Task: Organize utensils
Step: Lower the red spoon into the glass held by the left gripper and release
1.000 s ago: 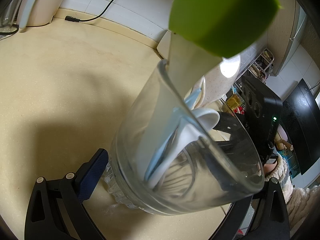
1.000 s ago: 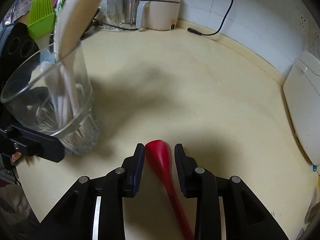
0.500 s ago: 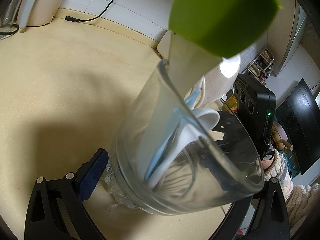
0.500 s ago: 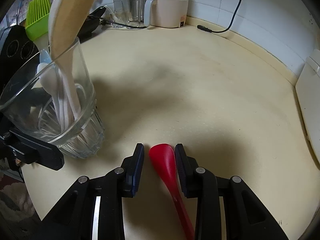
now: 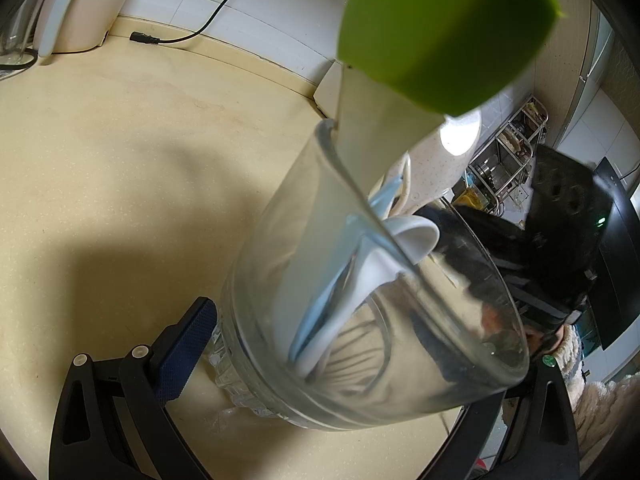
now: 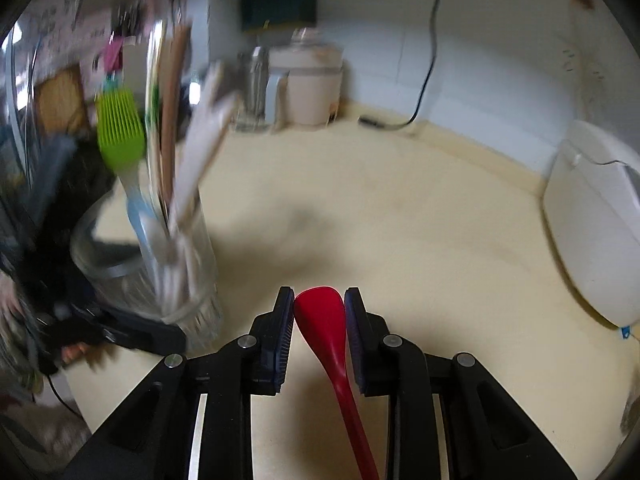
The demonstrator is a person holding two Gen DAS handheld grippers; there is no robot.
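My left gripper (image 5: 360, 344) is shut on a clear glass (image 5: 304, 280) standing on the beige counter; its blue left pad (image 5: 184, 344) presses the glass wall, and the right finger is hidden behind the glass. In the glass stand a green silicone brush (image 5: 440, 28), a cream spatula (image 5: 380, 128) and a white spoon (image 5: 412, 236). In the right wrist view the glass (image 6: 188, 280) is at the left, blurred. My right gripper (image 6: 319, 296) has its jaws closing on the bowl of a red spoon (image 6: 324, 320), both pads against it, with the handle running back between the fingers.
A cream appliance (image 6: 308, 84) and a black power cable (image 6: 424, 80) are at the back wall. A white box (image 6: 592, 232) stands at the counter's right edge. The counter (image 6: 400, 220) stretches between them. A person's fuzzy sleeve (image 5: 600, 412) shows at lower right.
The right gripper's jaws narrowed onto the red spoon and the gripper rose and tilted, taking the spoon up with it. The left gripper and the glass stayed put.
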